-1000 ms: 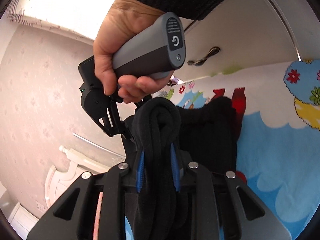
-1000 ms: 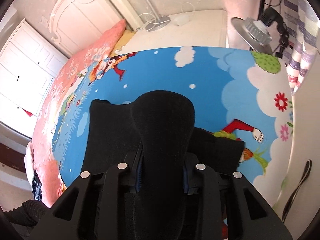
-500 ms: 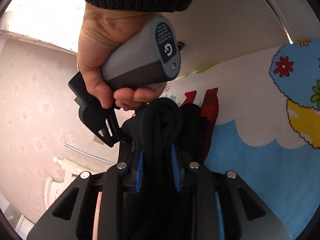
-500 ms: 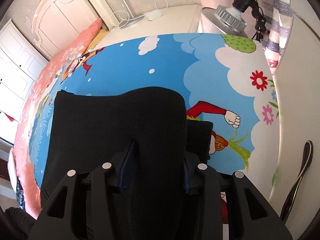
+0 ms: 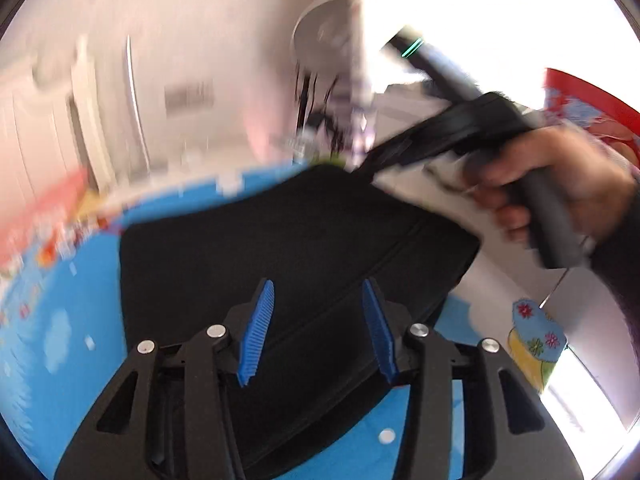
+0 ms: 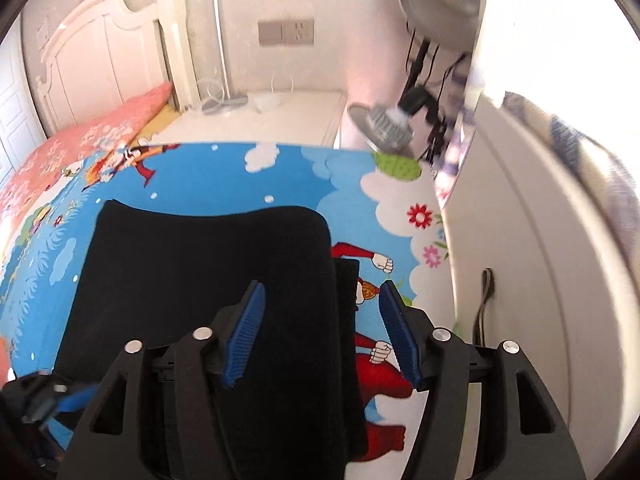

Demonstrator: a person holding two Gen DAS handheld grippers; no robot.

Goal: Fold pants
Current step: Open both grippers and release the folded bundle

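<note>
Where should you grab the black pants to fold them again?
Probably the rounded far edge of the black pants, coming from above. They lie flat on the blue sheet, so only an edge gives the open right tool something to pinch.

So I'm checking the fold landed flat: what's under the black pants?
The black pants lie on a blue cartoon-print bedspread, which shows around them. A lower black layer sticks out at their right edge. Whatever lies beneath the folded stack itself is covered.
</note>
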